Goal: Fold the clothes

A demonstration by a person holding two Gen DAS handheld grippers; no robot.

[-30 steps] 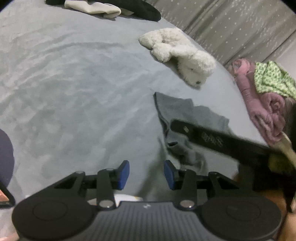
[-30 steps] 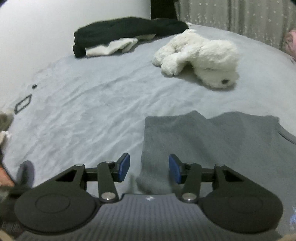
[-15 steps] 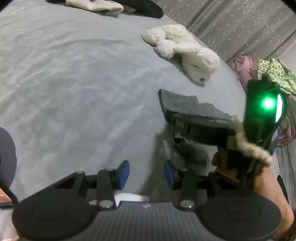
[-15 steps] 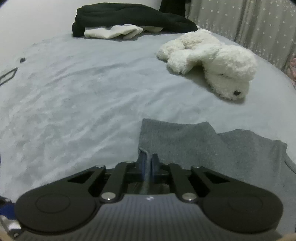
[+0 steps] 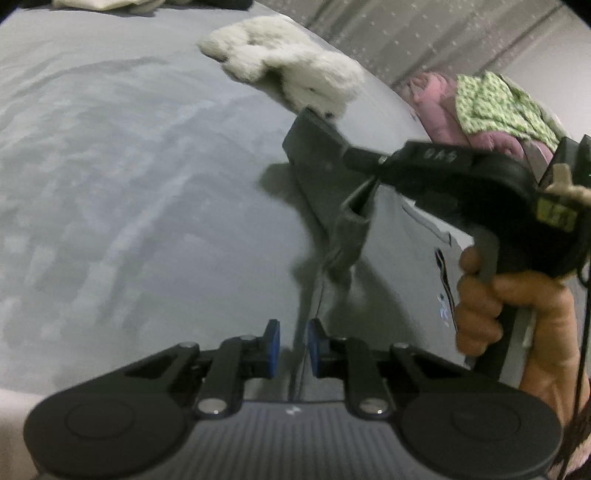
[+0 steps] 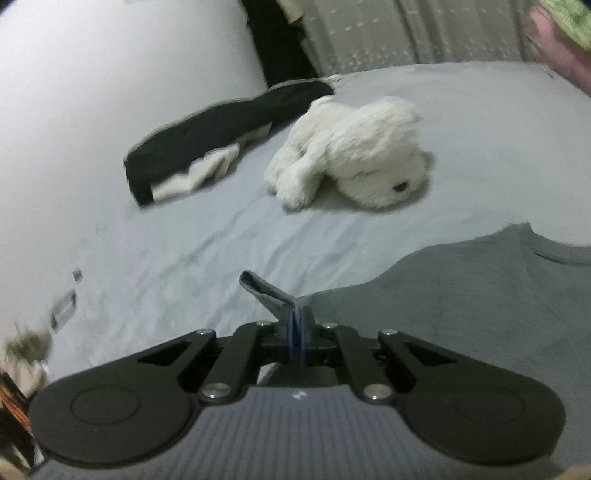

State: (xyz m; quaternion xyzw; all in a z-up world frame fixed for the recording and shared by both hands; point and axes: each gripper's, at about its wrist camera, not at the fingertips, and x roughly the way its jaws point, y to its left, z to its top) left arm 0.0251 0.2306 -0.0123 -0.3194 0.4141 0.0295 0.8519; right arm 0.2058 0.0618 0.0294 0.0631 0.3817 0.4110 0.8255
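Observation:
A grey garment [image 6: 461, 295] lies spread on the grey bed [image 6: 184, 258]. My right gripper [image 6: 297, 325] is shut on a folded corner of it, and the pinched flap sticks up past the pads. In the left wrist view that gripper [image 5: 364, 173], held by a hand [image 5: 517, 314], lifts the garment's corner [image 5: 325, 166] off the bed. My left gripper [image 5: 293, 347] is low over the garment's near edge. Its jaws are closing, a gap still shows between the blue pads, and a thin fabric edge runs between them.
A white plush dog [image 6: 354, 158] lies beyond the garment. Black and cream clothes [image 6: 207, 147] sit at the far side by the wall. A pile of pink and green clothes [image 5: 480, 103] lies at the right, before a dotted curtain [image 5: 424, 33].
My right gripper shut on the garment's corner and raised it, swinging to the right. My left gripper moved in over the garment's edge and its jaws narrowed.

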